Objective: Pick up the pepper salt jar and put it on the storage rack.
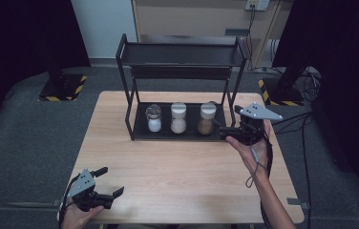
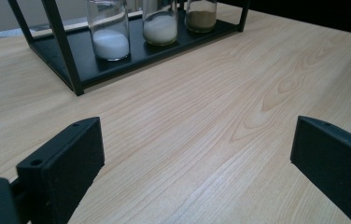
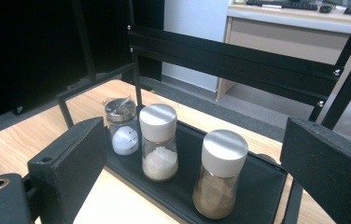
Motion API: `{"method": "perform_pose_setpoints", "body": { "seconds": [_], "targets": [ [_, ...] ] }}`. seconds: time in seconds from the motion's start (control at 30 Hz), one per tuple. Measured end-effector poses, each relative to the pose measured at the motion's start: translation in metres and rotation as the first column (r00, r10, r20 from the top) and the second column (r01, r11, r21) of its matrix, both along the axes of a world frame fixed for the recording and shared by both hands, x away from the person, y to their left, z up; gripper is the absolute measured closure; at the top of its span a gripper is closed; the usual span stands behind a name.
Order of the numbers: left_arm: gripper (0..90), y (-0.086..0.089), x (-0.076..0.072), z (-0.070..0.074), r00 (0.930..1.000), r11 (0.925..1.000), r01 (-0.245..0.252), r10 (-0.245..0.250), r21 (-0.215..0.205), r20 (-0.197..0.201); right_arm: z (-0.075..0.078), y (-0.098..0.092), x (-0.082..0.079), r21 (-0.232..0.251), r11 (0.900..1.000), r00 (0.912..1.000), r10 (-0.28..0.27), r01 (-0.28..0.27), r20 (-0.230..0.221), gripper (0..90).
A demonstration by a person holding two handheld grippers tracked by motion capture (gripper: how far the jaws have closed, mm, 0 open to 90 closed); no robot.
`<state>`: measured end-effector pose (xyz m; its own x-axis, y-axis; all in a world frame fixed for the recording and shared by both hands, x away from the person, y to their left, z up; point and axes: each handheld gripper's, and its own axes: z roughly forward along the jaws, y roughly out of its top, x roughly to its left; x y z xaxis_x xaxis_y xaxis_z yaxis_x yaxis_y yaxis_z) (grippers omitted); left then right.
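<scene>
Pale wood grain runs across the surface [image 1: 177, 162], and the black rack [image 1: 182, 57] standing at its far middle serves as the landmark for everything else. On the rack's bottom tray [image 3: 253, 186] three jars stand upright in a row, apart from one another: a clear jar [image 1: 153, 118] with white powder at the rack's left end, a white-capped jar [image 1: 178, 118] of pale grains in the middle, and the brown jar [image 1: 206, 119] with its white cap at the rack's right end. The right gripper [image 1: 225, 131] is held level at the rack's right front corner, pointing in along the tray, which suits a sideways approach under the upper shelf rather than a reach from above. Its jaws are spread wide with nothing between them; in the right gripper view the brown jar [image 3: 219, 175] sits nearest, in the gap ahead of the jaws but not touched, so it looks like the one about to be taken. The left gripper [image 1: 108, 183] rests well in front of the rack, near the surface's front left edge, jaws also spread and empty, likely parked there to keep clear of the reach.
</scene>
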<state>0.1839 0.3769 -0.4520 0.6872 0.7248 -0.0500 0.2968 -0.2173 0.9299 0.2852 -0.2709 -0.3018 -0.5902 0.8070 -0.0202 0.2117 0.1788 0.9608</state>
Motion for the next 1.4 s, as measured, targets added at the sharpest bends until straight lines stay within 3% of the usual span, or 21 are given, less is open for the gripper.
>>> {"method": "perform_pose_setpoints", "body": {
  "seconds": [0.3, 0.67, 0.97, 1.4],
  "targets": [
    [1.7, 0.000, 0.000, 0.000, 1.0000, 1.0000, 0.004, -0.004, 0.005, -0.001, -0.005, -0.009, -0.033, -0.028, 0.999, 0.9994, 0.029, -0.028, 0.022, 7.3],
    [1.6, -0.001, -0.001, 0.000, 1.0000, 0.9999, 0.005, -0.005, 0.011, 0.006, -0.025, -0.033, -0.071, -0.019, 1.000, 0.9999, 0.014, -0.015, -0.008, 6.7],
    [1.5, 0.001, -0.002, 0.000, 0.9999, 1.0000, 0.004, -0.004, 0.000, 0.012, -0.041, -0.046, -0.091, -0.020, 1.000, 0.9999, 0.003, -0.003, -0.012, 5.9],
    [1.5, 0.001, -0.003, 0.000, 0.9998, 1.0000, 0.007, -0.007, 0.003, 0.018, -0.068, -0.067, -0.115, -0.004, 0.999, 0.9971, -0.045, 0.044, -0.061, 3.3]
  ]
}}
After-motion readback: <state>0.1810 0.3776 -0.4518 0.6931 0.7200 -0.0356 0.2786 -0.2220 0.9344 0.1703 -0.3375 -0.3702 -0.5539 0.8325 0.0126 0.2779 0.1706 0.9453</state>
